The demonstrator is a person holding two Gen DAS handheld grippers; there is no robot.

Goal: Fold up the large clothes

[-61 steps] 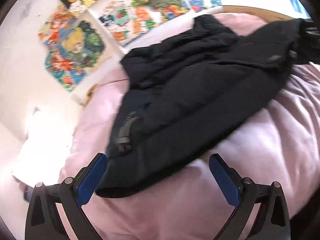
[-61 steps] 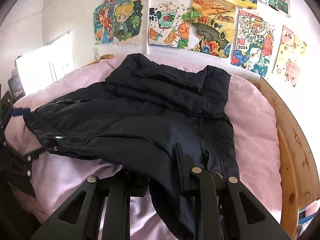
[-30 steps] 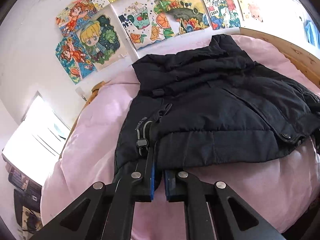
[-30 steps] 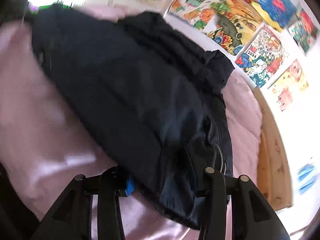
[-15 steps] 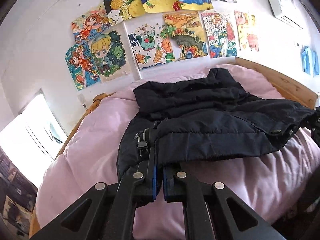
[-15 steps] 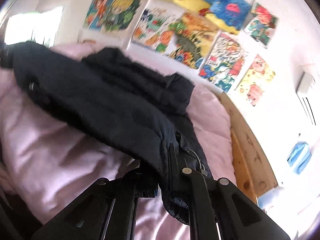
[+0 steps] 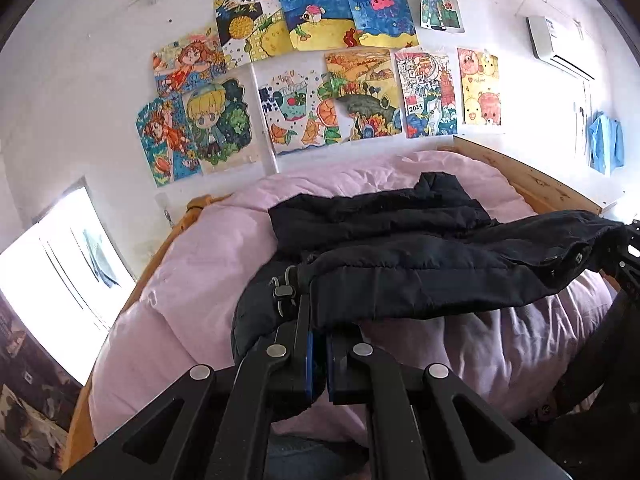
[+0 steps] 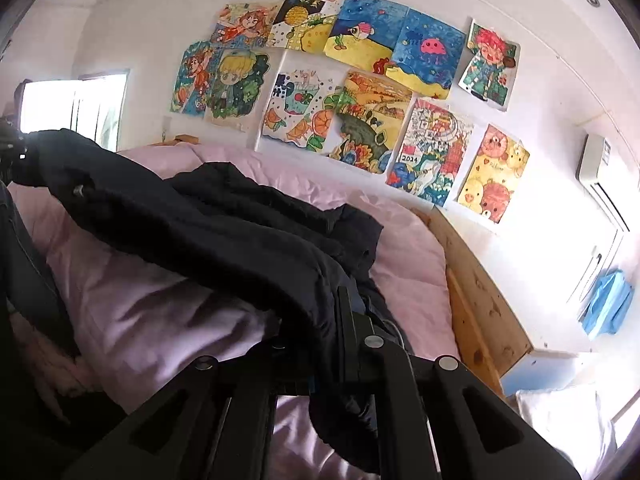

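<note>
Hem fabric of the black padded jacket sits pinched right at the tips of both claws, the left gripper pressed together on the corner by a cord toggle and the right gripper clamped on the opposite corner, so this edge hangs lifted between them. Beyond the tips the jacket's quilted body and rumpled collar lie on the soft pink duvet, farther off a knotty wooden bed frame. Puffy, limp and probably slick, it will likely sag and slide; hem corners look the best hold.
</note>
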